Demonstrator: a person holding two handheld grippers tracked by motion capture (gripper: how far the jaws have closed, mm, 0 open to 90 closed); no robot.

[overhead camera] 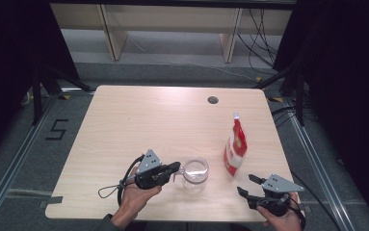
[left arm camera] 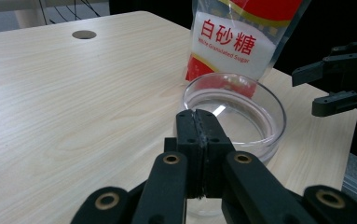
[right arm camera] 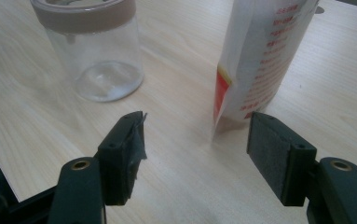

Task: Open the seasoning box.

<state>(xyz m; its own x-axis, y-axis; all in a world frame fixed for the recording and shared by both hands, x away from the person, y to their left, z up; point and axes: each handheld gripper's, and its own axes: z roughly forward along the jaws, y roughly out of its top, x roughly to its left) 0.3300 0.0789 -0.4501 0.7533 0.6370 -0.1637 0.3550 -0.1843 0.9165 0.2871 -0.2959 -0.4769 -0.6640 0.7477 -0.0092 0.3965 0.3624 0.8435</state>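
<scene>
From the high view, the person's forearms are cut off at the bottom edge. The left gripper (overhead camera: 176, 167) reaches level to the rim of a clear glass jar (overhead camera: 195, 174) standing near the table's (overhead camera: 138, 120) front edge; whether the closed jaws pinch the rim is hard to make out here. The right gripper (overhead camera: 248, 185) sits near the front right corner, jaws apart and empty, just short of the upright red-and-white sugar pouch (overhead camera: 235, 147). In the left gripper view, the jaws (left arm camera: 198, 140) are pressed together on the near rim of the jar (left arm camera: 260, 107); the thin glass between the pads is barely visible. The pouch (left arm camera: 234, 42) stands behind, its top cropped. In the right gripper view, the jaws (right arm camera: 197, 140) stand wide, touching nothing; the jar (right arm camera: 97, 56) and the pouch (right arm camera: 260, 56) are both cut off at the top.
</scene>
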